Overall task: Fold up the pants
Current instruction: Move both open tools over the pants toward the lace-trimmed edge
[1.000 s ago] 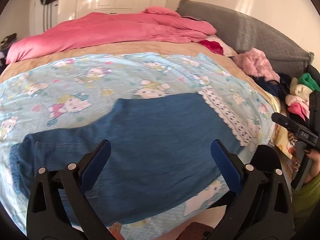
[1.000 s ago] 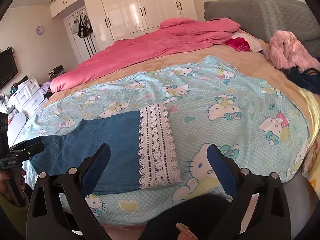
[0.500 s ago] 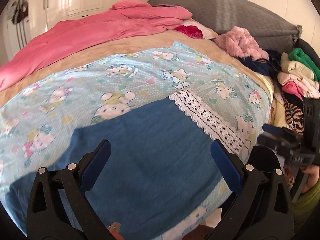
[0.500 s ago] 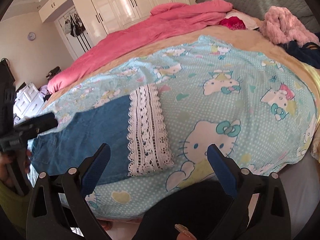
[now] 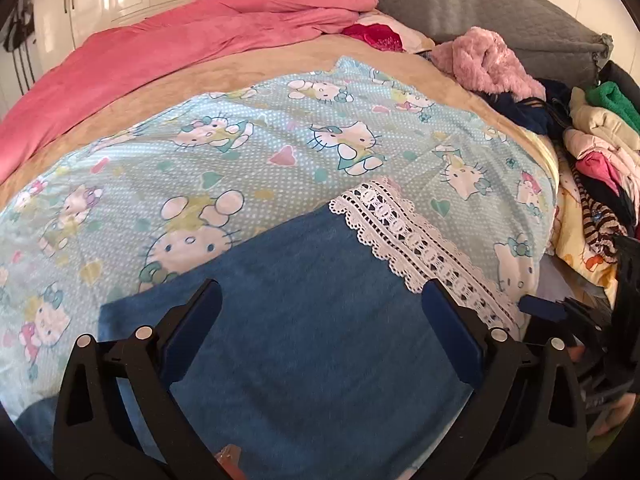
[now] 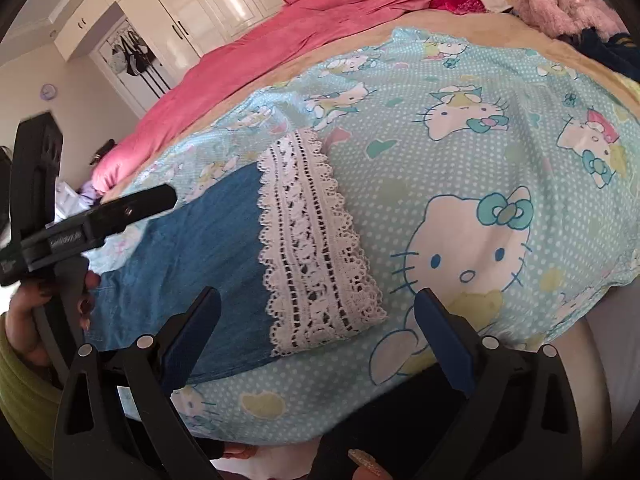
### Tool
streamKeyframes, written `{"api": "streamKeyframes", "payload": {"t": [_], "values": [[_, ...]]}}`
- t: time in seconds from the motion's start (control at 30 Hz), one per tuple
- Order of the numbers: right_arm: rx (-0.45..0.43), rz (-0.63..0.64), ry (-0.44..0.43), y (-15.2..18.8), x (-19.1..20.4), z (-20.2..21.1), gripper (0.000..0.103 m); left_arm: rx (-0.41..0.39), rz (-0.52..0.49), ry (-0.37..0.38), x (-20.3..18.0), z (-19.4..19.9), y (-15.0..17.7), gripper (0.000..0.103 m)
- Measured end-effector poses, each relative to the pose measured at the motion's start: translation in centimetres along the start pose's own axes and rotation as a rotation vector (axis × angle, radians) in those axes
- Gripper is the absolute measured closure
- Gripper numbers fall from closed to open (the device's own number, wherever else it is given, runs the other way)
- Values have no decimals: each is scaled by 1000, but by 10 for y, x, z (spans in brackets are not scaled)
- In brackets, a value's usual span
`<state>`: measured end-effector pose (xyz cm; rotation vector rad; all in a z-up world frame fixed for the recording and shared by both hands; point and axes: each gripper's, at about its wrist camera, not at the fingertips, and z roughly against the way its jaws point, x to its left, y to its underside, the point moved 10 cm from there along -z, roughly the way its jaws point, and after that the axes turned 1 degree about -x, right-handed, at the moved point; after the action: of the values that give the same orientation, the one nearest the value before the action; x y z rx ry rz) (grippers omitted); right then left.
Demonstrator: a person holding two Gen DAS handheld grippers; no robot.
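Jaws apart, denim pants [image 5: 320, 320], lace hem [image 6: 312, 248]

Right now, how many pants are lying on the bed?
1. The blue pants with a white lace hem lie flat on the kitty sheet, near the bed's front edge. More might hide in the clothes pile beside it.

No readable text from my end. Only lettering I can spot is a small white label on the black body of the left tongs [image 6: 66, 236] in the right wrist view, too blurred to make out. The bedsheet [image 5: 280, 128] carries a cartoon cat print, pictures only, no words. Clock [image 6: 49, 91] on the far wall is too small to read. Left wrist view: nothing legible.
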<state>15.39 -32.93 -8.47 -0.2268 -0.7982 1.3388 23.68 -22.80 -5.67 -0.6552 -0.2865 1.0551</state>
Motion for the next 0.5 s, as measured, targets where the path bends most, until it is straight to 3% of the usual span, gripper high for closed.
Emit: {"api": "streamKeyframes", "payload": {"t": [0.5], "values": [[6, 63, 116, 2, 1, -15, 6, 98, -106, 46, 2, -73, -26, 9]]}}
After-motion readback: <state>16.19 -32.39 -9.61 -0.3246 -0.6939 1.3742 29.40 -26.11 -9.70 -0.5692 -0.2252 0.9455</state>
